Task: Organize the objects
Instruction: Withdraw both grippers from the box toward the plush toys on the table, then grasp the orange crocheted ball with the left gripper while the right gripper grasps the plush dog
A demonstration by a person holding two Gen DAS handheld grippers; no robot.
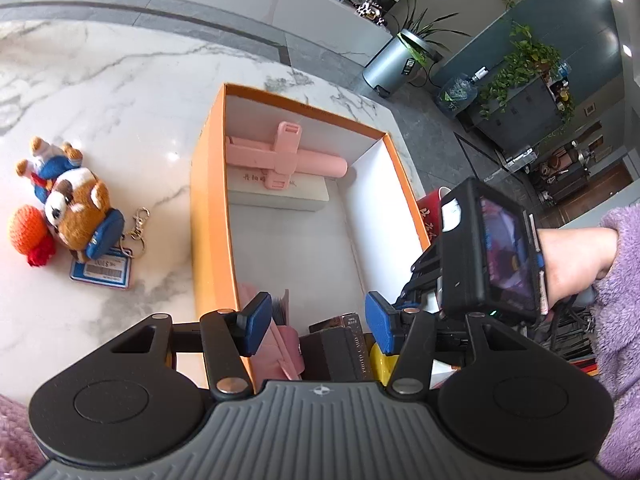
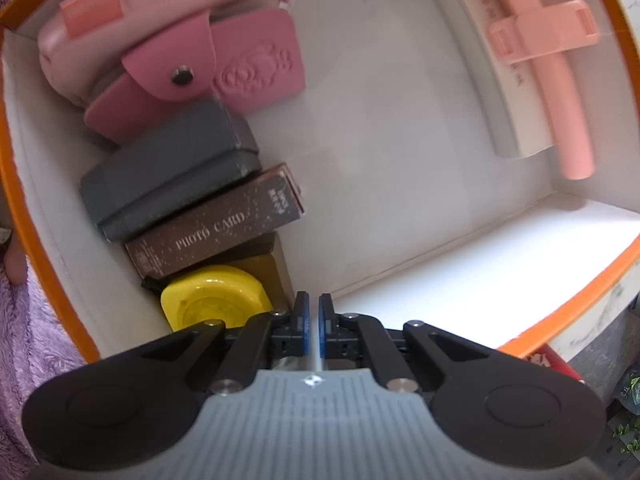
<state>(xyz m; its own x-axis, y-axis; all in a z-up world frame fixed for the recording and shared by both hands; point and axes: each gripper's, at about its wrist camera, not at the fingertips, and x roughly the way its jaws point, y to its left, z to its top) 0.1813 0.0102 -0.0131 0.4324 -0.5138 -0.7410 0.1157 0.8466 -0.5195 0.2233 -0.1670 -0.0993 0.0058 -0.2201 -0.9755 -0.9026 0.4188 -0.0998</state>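
A white marble bench point(image 1: 132, 92) with grey veins carries the things, and behind it lie a grey floor, a metal bin point(image 1: 390, 62) and potted plants. An orange box point(image 1: 208, 208) with a white inside stands open on the bench. At its far end a pink selfie stick point(image 1: 286, 160) lies across a flat white case point(image 1: 280, 194). Along its near wall, seen from the right wrist, sit a pink pouch point(image 2: 160, 12), a pink snap wallet point(image 2: 224, 68), a grey case point(image 2: 172, 168), a brown box marked PHOTO CARD point(image 2: 216, 226) and a yellow tape measure point(image 2: 214, 298), packed side by side.

The left hand-held gripper point(image 1: 318, 326) hangs over the near end of the box with its blue pads spread wide and nothing between them. The right hand-held gripper point(image 2: 314, 320) points into the box just beside the yellow tape measure; its pads are nearly pressed together, with only a thin slit between them, and whether something thin sits in that slit cannot be told. In the left view the right unit's camera body point(image 1: 490, 248) shows at the box's right wall, held by a hand in a purple fleece sleeve point(image 1: 616, 292).

Left of the box, well apart from it, a plush dog keychain point(image 1: 76, 200) lies on the bench with an orange knitted ball point(image 1: 28, 230) and a blue tag point(image 1: 102, 268) touching it.
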